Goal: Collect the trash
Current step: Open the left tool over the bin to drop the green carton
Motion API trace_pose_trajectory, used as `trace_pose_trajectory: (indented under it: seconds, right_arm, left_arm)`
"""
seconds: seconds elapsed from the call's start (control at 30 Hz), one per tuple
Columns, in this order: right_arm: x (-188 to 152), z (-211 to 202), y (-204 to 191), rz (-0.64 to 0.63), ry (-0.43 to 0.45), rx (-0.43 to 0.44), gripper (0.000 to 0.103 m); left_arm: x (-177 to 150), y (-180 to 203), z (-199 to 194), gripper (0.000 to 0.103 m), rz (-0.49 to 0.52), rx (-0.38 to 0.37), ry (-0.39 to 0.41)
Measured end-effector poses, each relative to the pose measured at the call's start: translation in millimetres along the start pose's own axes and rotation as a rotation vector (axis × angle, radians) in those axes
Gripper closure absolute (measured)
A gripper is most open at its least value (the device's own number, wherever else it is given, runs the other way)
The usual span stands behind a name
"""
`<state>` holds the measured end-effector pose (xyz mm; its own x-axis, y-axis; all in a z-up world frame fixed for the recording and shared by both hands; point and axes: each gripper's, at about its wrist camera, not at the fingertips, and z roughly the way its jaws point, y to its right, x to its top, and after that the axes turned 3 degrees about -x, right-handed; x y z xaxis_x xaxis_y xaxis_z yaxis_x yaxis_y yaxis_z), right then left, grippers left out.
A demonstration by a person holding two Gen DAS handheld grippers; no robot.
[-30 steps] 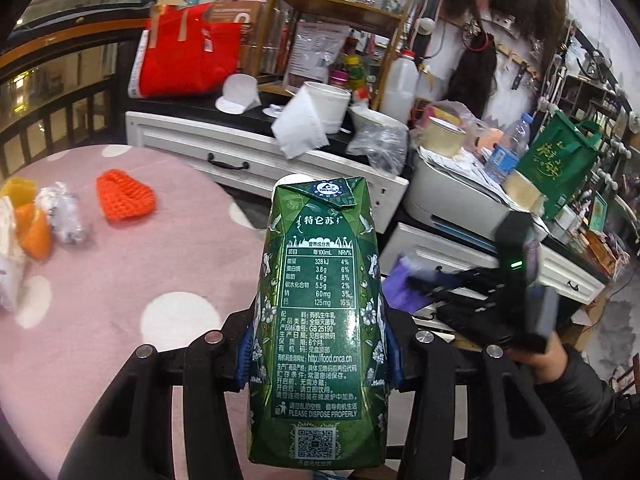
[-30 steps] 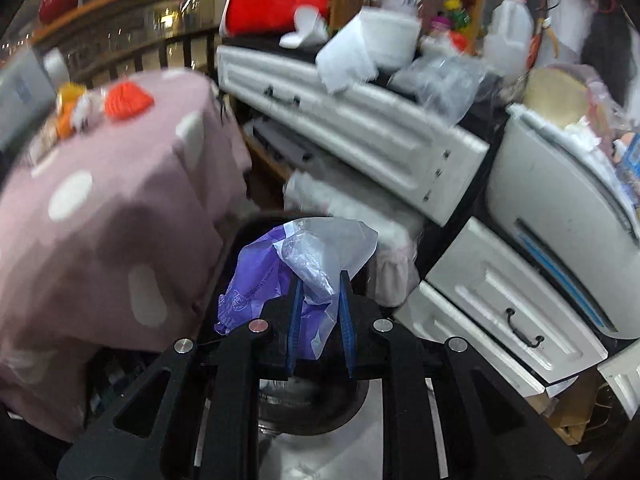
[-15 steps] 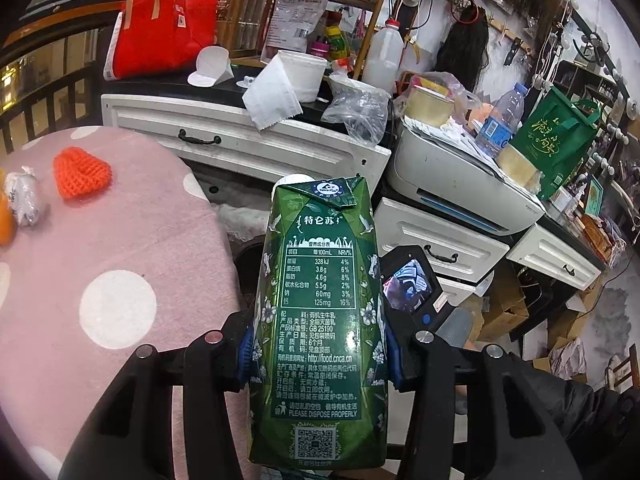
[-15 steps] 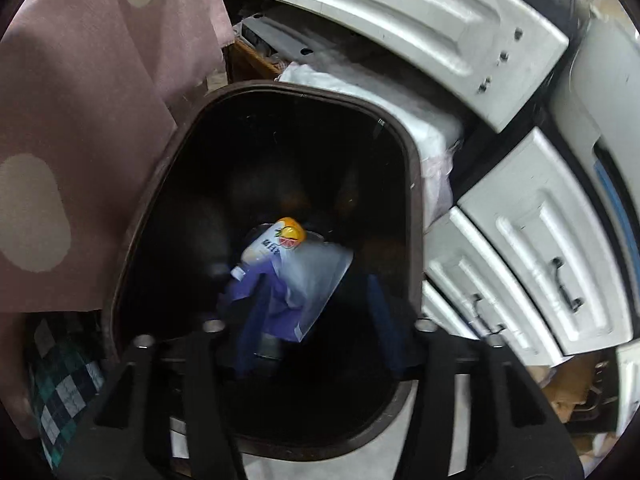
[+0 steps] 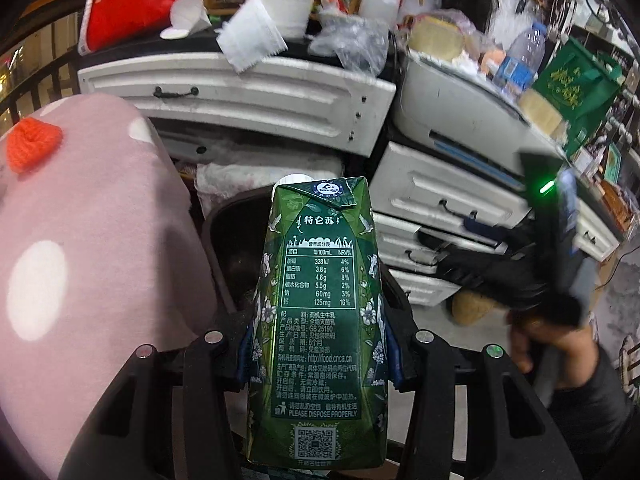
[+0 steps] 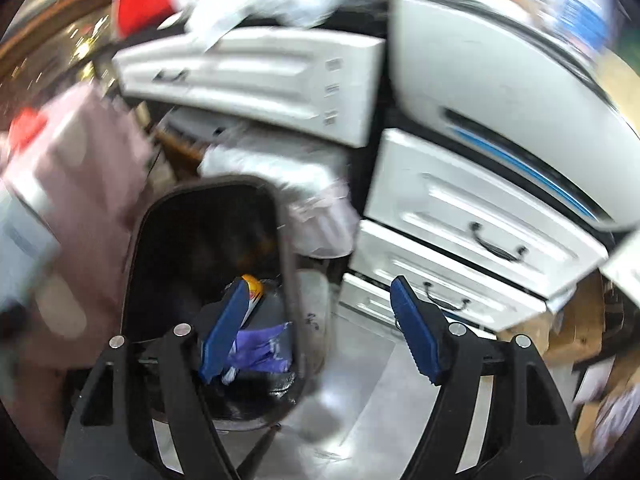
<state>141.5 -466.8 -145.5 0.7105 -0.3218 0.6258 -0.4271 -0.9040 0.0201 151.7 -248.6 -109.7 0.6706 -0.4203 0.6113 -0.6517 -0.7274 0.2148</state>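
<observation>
Since a second ago, the purple bag (image 6: 260,354) is no longer sitting pinched in the right gripper (image 6: 316,332): it is lying inside the dark bin (image 6: 288,248), beside one bottle with an orange cap (image 6: 253,285), and the right gripper's jaws have just been opening and are standing wide with nothing between them, half over the bin's rim and half over bare floor (image 6: 360,400). Meanwhile the left gripper (image 5: 316,364) is coming lower toward the bin (image 5: 224,232), with the pink dotted tablecloth (image 5: 88,248) now crowding its left side. It is gripping one green milk carton (image 5: 318,320) upright between its blue pads, as before, and the carton's top is lying over the bin's mouth. Room is tight: the tablecloth is hanging against the bin's left edge and three white drawers (image 6: 480,232) are stacking close on the right, leaving only the floor strip between. One orange knitted piece (image 5: 34,148) is resting on the table. On the right, a person's hand (image 5: 552,344) is holding the other gripper clear of the carton.
</observation>
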Motion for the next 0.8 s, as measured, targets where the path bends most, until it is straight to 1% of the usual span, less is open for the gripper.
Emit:
trace_pose_trajectory:
  seconds: [0.07, 0.17, 0.37, 0.63, 0.8]
  right_arm:
    - [1.2, -8.8, 14.0, 0.05, 0.006, 0.003, 0.03]
    - [3.0, -13.4, 24.5, 0.079, 0.022, 0.001, 0.03]
    - [0.6, -23.5, 22.7, 0.085, 0.041, 0.024, 0.03]
    - [2.1, -31.9, 20.3, 0.089, 0.066, 0.045, 0.03]
    - [3.9, -39.6, 25.4, 0.102, 0.08, 0.047, 0.03]
  left_arm:
    - [-2.6, 5.4, 18.0, 0.055, 0.016, 0.006, -0.031]
    - [-4.5, 12.2, 43.1, 0.055, 0.028, 0.014, -0.081]
    - [-5.3, 13.9, 79.4, 0.055, 0.024, 0.046, -0.145]
    - [-4.5, 13.5, 124.7, 0.055, 0.039, 0.111, -0.221]
    - [-9.7, 13.9, 140.4, 0.054, 0.058, 0.117, -0.263]
